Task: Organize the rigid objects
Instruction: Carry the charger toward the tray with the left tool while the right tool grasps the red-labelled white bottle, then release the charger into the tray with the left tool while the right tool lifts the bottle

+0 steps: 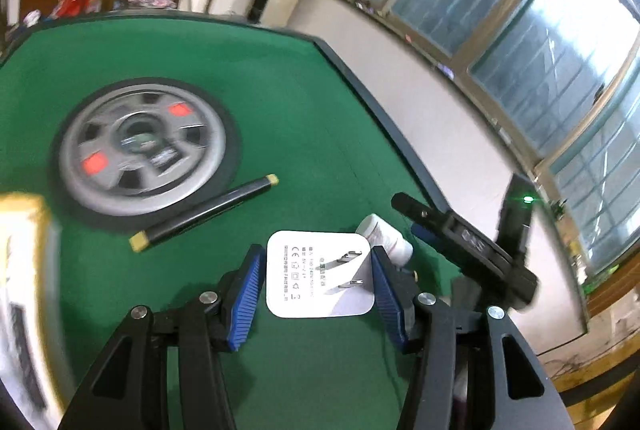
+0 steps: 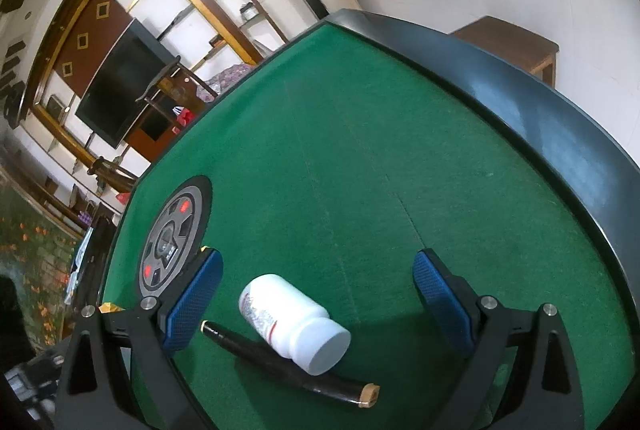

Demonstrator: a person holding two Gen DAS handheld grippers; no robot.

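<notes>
Green felt table (image 2: 360,149) beneath windows (image 1: 520,9); left gripper (image 1: 318,274) clamps white charger (image 1: 320,274); right gripper (image 2: 316,294) gapes wide astride capped pill bottle (image 2: 294,322).

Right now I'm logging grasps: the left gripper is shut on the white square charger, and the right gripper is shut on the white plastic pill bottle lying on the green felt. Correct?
Not quite. The right gripper is open: the right wrist view shows the white plastic pill bottle lying untouched on the green felt between its spread fingers. The left gripper is shut on the white square charger.
</notes>
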